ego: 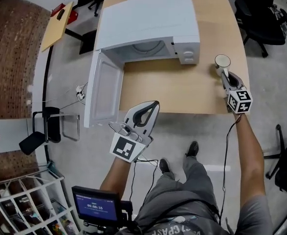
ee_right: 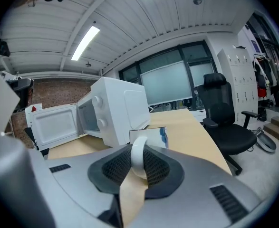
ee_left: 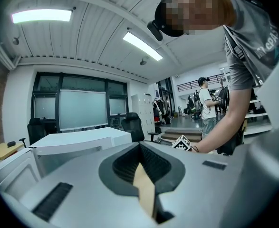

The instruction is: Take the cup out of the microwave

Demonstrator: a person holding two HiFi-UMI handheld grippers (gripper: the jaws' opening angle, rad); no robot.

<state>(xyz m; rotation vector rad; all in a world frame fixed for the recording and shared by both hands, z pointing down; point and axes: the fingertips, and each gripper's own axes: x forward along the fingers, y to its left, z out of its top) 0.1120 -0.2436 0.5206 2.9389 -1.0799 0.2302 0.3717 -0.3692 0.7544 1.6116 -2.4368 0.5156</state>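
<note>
Cup: out of the microwave, upright with mouth up, at the far right of the table and well to the right of the oven; white, with blue print on one side.
Right gripper: clenched on the cup's handle, the white loop pinched between the two pads, the cup body just beyond the jaw tips.
Left gripper: jaws drawn together with nothing between them; off the near edge of the table, just right of the open door, playing no part in the hold.
Microwave: far left on the table, door standing wide open toward the near left, cavity showing no cup in the part that can be seen.
Contact with the table: cannot tell whether the cup's base rests on the wood or hangs just above it.
Step in hand: judged to be the set-down, with the removal itself already done and only placing and letting go left.
Next move calls for: bringing the cup level onto bare wood, away from the right edge; parting the jaws only once the base sits flat; then drawing the gripper straight back along the handle so the pads do not drag it.
Risk: cup near the table's right edge and held by the handle alone, so likely to tip or swing if released early or nudged on the way out.
</note>
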